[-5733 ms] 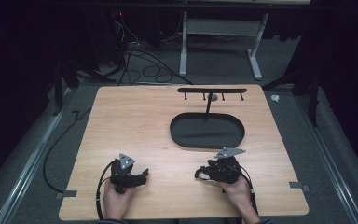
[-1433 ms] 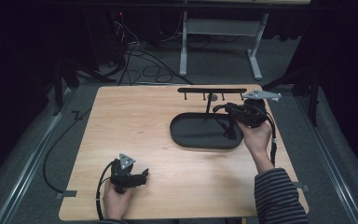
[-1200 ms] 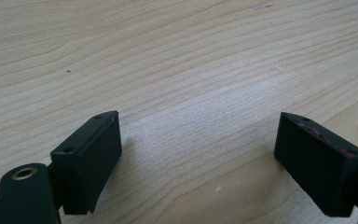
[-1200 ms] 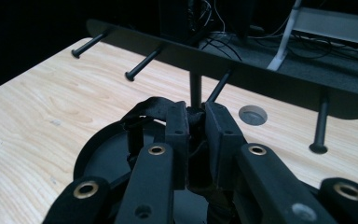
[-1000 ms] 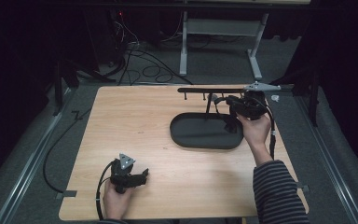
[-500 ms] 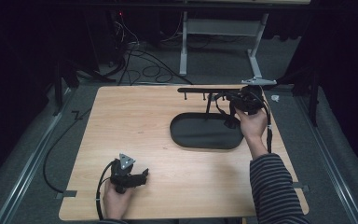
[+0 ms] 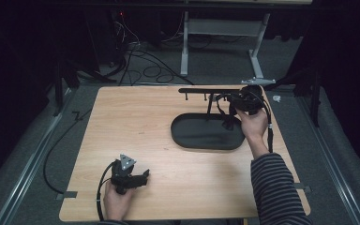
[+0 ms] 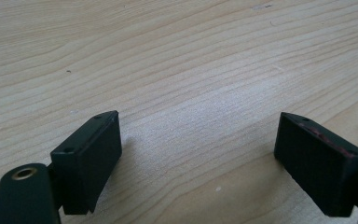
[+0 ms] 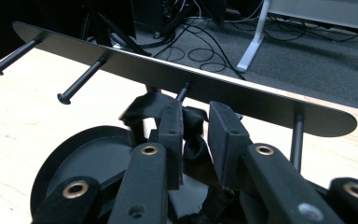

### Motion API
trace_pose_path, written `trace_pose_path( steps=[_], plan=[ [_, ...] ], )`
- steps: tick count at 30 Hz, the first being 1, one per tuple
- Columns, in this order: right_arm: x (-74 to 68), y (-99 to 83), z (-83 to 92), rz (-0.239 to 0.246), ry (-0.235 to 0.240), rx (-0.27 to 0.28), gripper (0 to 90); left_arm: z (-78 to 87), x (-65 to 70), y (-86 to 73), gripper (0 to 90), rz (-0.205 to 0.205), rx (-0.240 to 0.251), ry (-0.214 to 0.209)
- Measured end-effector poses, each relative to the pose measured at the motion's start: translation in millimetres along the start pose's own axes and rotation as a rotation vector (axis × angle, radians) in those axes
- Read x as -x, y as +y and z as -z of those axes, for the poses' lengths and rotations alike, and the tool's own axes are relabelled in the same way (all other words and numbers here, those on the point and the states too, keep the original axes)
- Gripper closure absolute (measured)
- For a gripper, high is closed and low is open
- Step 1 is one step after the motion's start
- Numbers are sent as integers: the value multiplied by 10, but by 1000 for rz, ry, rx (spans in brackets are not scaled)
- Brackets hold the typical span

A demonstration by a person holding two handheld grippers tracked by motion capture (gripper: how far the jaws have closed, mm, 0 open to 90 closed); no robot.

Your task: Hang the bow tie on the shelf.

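Observation:
A black rack, a flat bar (image 7: 201,90) with several pegs, stands on a post over a black oval tray (image 7: 206,140). My right gripper (image 7: 225,101) is at the bar's right part, pointing left. In the right gripper view a black strap (image 9: 142,109) hangs at the third peg (image 9: 182,92) under the bar (image 9: 242,95). It runs down between the jaws of my right gripper (image 9: 196,109). The jaws have just been opening and now stand slightly apart around it. My left gripper (image 7: 145,176) rests near the table's front left, open with nothing between its fingers (image 8: 93,154).
The light wooden table (image 7: 136,126) has bare room on its left half and front. Behind its far edge are floor cables (image 7: 145,61) and a white desk frame (image 7: 258,51). The tray's rim (image 9: 42,177) sits just below my right gripper.
The right gripper went from the table's front up to the rack's right end, then crept slightly farther toward the bar. The left gripper has stayed put.

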State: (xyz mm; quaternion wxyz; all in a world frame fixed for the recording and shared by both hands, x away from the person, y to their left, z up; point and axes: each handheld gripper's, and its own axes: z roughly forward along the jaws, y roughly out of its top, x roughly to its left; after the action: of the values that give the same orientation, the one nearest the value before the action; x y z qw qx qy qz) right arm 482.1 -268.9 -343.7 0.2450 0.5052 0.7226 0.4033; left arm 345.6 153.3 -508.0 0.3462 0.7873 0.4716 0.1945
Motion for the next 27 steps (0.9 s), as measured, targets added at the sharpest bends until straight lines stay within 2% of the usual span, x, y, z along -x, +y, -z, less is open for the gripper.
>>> trace_pose_path(
  steps=[6, 13, 15, 18, 27],
  plan=[
    [33, -6, 42, -8, 7, 6, 740, 0, 0, 0, 153, 0, 0, 0],
    [28, 2, 110, 4, 17, 20, 733, 0, 0, 0, 152, 0, 0, 0],
    [30, -1, 140, -2, 23, 23, 709, 0, 0, 0, 152, 0, 0, 0],
    [43, -11, 229, -3, 19, 57, 655, 0, 0, 0, 153, 0, 0, 0],
    [78, -64, 367, -6, 34, 65, 615, 0, 0, 0, 152, 0, 0, 0]
  ],
)
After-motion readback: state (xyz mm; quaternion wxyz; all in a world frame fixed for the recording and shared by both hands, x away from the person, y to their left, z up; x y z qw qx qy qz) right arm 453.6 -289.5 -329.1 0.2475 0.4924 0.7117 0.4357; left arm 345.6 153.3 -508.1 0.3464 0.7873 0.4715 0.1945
